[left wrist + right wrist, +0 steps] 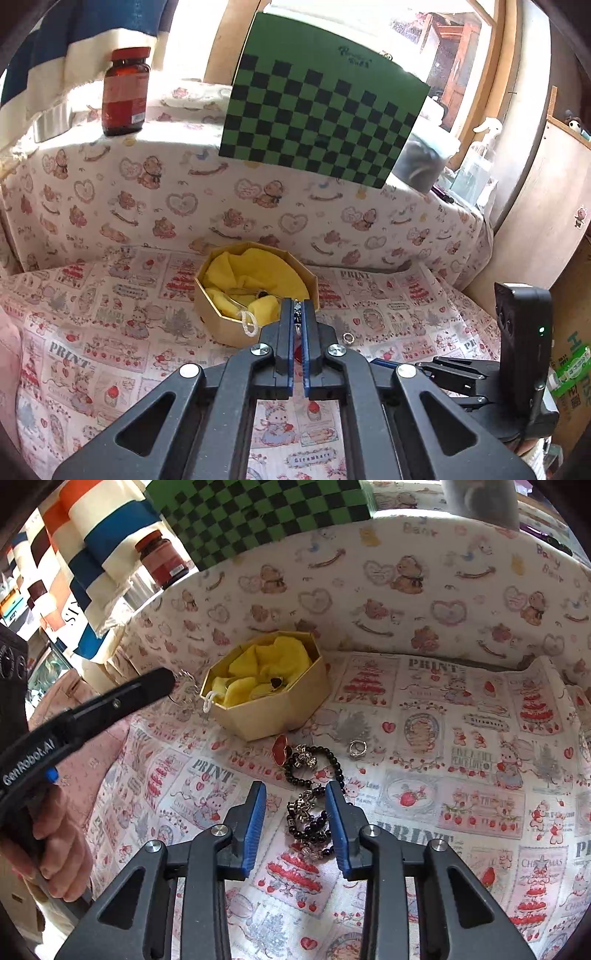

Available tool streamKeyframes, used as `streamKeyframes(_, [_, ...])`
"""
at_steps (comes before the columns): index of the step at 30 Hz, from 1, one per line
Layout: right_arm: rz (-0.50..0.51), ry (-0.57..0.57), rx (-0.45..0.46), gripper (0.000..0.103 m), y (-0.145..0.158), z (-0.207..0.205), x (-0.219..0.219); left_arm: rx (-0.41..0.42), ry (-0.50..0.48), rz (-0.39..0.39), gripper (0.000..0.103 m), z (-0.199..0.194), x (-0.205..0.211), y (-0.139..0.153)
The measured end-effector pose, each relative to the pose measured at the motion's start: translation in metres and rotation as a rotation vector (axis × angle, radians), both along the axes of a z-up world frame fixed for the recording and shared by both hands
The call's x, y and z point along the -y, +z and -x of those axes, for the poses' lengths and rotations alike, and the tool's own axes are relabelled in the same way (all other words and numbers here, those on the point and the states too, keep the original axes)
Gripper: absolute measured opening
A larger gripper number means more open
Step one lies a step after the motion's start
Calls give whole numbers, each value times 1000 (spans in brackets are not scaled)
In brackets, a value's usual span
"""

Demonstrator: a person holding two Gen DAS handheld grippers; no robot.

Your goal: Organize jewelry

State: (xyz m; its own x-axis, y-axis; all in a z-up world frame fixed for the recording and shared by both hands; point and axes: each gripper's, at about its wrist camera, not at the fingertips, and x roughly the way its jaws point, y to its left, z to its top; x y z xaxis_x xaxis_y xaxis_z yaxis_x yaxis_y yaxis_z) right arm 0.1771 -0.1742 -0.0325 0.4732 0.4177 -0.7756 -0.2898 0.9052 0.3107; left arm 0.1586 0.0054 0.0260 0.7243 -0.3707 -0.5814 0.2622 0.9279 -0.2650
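- Jewelry is lying on a printed cloth with pictures of strawberries and cakes, in front of a gold box with eight sides.
- The box is standing open, and a crumpled yellow cloth is filling it; a small dark piece is resting on this cloth, too small to tell what it is.
- A white cord loop is hanging over the box's front edge.
- A black bead necklace with silver metal links is lying in loose curls on the printed cloth, near the box.
- A red heart-shaped piece is touching the upper end of the necklace, and a silver ring is lying apart on its right.
- The right gripper is pointing down over the necklace; its blue pads are standing at both sides of the beads with a gap, and the right pad is very near to them, but they are not pressing.
- The left gripper is closing its fingers tightly on a thin silver chain, which is showing between the pads.
- In the right wrist view, this chain is hanging from the left gripper's tip, just beside the box's left side and above the cloth.
- A hand is gripping the left gripper's handle.
- A brown jar with a red lid is standing on the ledge behind, beside a green checkered board.
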Motion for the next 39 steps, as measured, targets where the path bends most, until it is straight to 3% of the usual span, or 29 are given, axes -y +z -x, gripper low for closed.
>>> streamKeyframes(4, [32,-24,-4,28,-9,-2,-5,23,18,11,2,2,-6,5])
streamKeyframes(8, [48,-35,-3,12,-16,-6,-7,60,40,12,2,4,-12,7])
streamKeyframes(15, [0,-52,42,8,-6,-2,1,56,66,65,2,-13,-31,-7])
streamKeyframes(19, [-71,-93,96,8,5,0,12,60,-6,216,2,-22,-45,-16])
streamKeyframes(27, [-175,-165,197,8,16,1,32,40,1,407,2,-40,-63,-34])
streamKeyframes(35, [-195,-167,207,8,14,1,35,5,4,323,2,-49,-46,-47])
streamKeyframes(39, [-218,-162,221,8,17,4,37,40,32,265,2,-46,-41,-44])
